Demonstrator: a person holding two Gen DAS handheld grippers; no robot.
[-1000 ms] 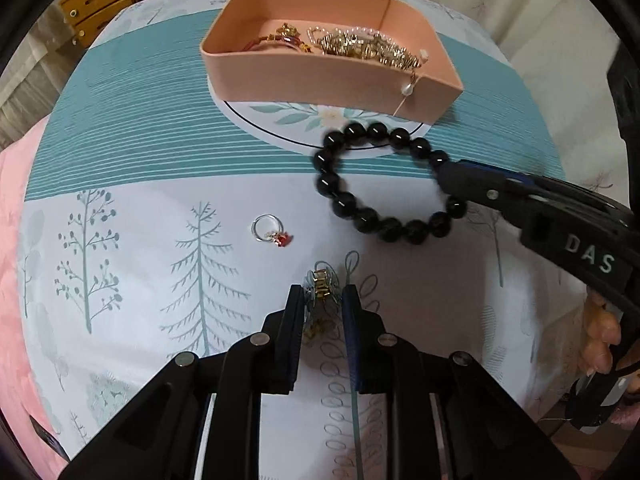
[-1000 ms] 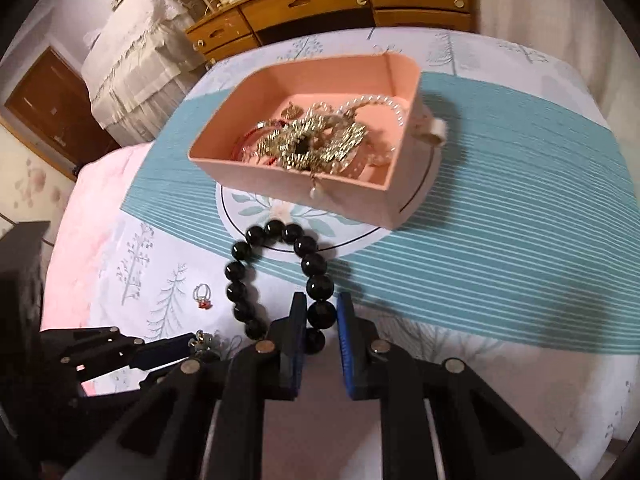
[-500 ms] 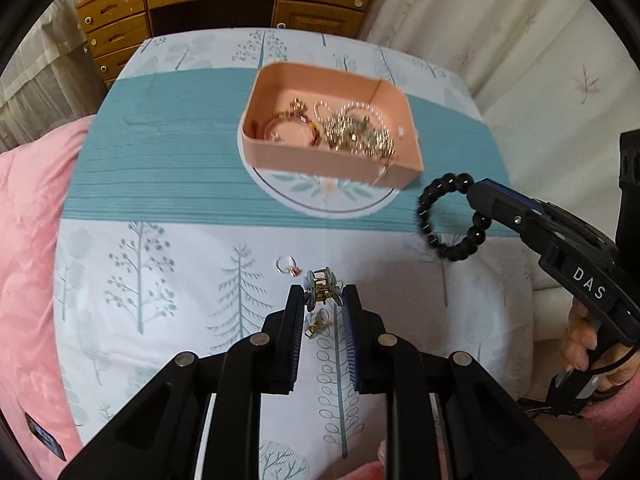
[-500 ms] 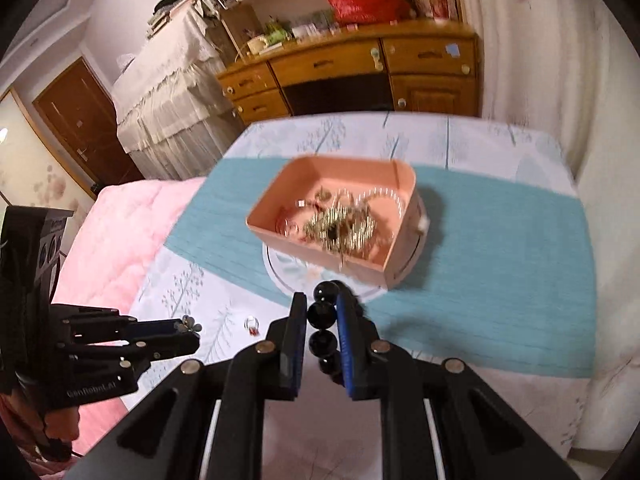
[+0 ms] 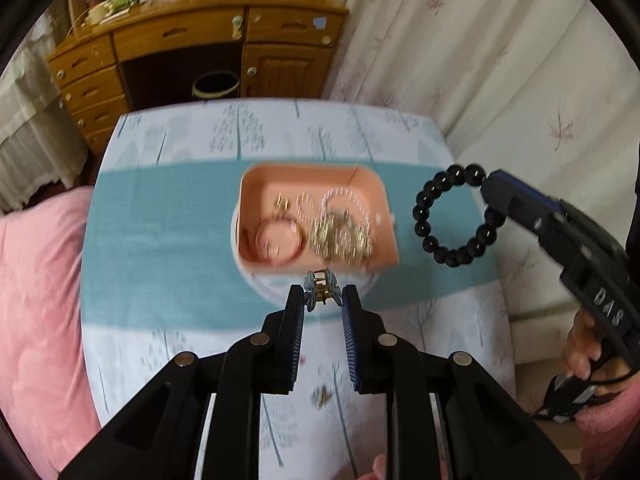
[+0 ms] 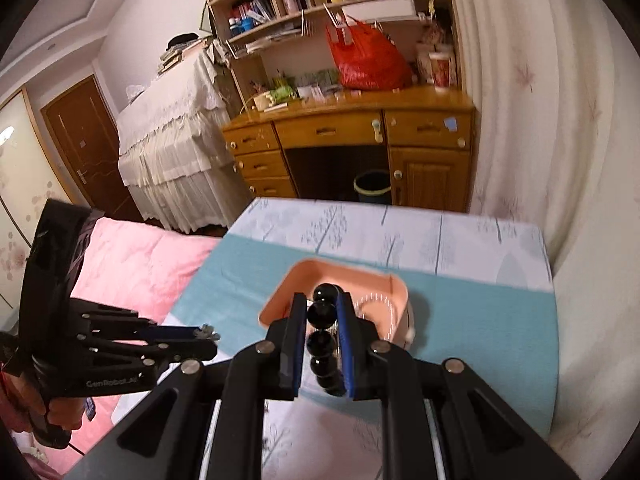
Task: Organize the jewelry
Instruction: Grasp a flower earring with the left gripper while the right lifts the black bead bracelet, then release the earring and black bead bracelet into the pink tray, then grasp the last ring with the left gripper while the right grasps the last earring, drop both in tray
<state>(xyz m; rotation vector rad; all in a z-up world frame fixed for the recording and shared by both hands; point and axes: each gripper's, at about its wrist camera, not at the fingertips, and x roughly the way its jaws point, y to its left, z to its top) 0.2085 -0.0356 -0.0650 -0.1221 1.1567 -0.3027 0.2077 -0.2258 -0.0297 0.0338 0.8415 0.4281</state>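
Note:
A pink box [image 5: 256, 196] holding several gold and pearl jewelry pieces sits on the teal band of the tablecloth; it also shows in the right wrist view [image 6: 280, 300]. My left gripper [image 5: 322, 300] is shut on a small gold and blue hair clip [image 5: 320, 284], held high above the table just short of the box. My right gripper [image 6: 322, 308] is shut on a black bead bracelet [image 6: 322, 312], which hangs to the right of the box in the left wrist view [image 5: 448, 216]. The left gripper shows in the right wrist view [image 6: 206, 334].
The table [image 5: 168, 208] has a tree-print cloth. A pink quilt [image 5: 36, 300] lies to its left, a curtain [image 5: 500, 80] to its right. A wooden desk [image 6: 352, 136] and a dark bin [image 6: 372, 186] stand behind. A small item [image 5: 322, 396] lies on the cloth.
Both grippers have lifted high off the table with their pieces. The hair clip and the bracelet now hang in the air, closer over the box; the ring on the cloth is out of sight.

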